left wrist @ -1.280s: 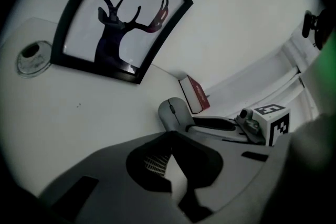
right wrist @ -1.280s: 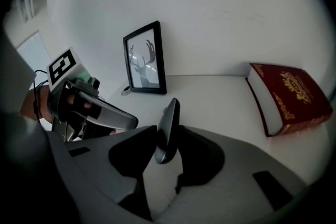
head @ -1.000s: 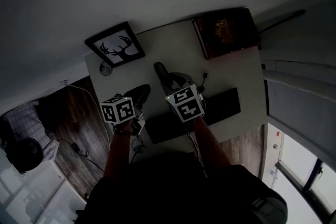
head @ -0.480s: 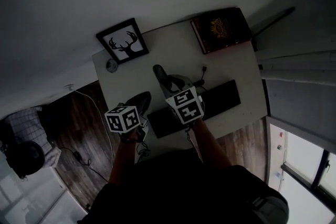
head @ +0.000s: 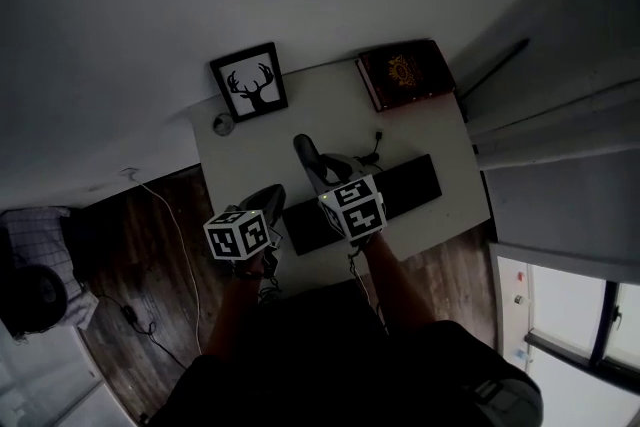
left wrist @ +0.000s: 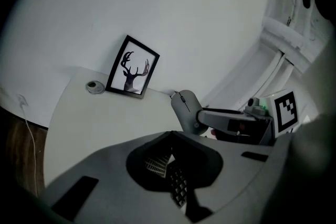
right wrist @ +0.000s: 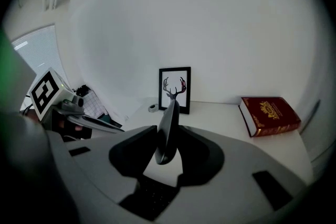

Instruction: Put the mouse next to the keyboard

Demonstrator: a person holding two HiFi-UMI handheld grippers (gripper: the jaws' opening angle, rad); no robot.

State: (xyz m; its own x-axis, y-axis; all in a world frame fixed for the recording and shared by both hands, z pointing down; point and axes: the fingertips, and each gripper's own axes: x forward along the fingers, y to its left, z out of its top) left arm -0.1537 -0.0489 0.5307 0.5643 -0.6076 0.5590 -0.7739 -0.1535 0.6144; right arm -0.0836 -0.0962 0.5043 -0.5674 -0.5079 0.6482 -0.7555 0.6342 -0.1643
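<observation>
A small home study corner in dim light: a white desk (head: pixel 330 110) stands against a plain white wall, on a dark wood-plank floor (head: pixel 150 215). On the desk are a black keyboard (head: pixel 410 183), a framed print of a deer's antlered head (head: pixel 250 81) propped at the wall, and a red hardback book (head: pixel 403 73) with a gold ornament on its cover. A window (head: pixel 575 325) shows at the lower right of the head view, and checked fabric (head: pixel 40 227) lies at the far left.
</observation>
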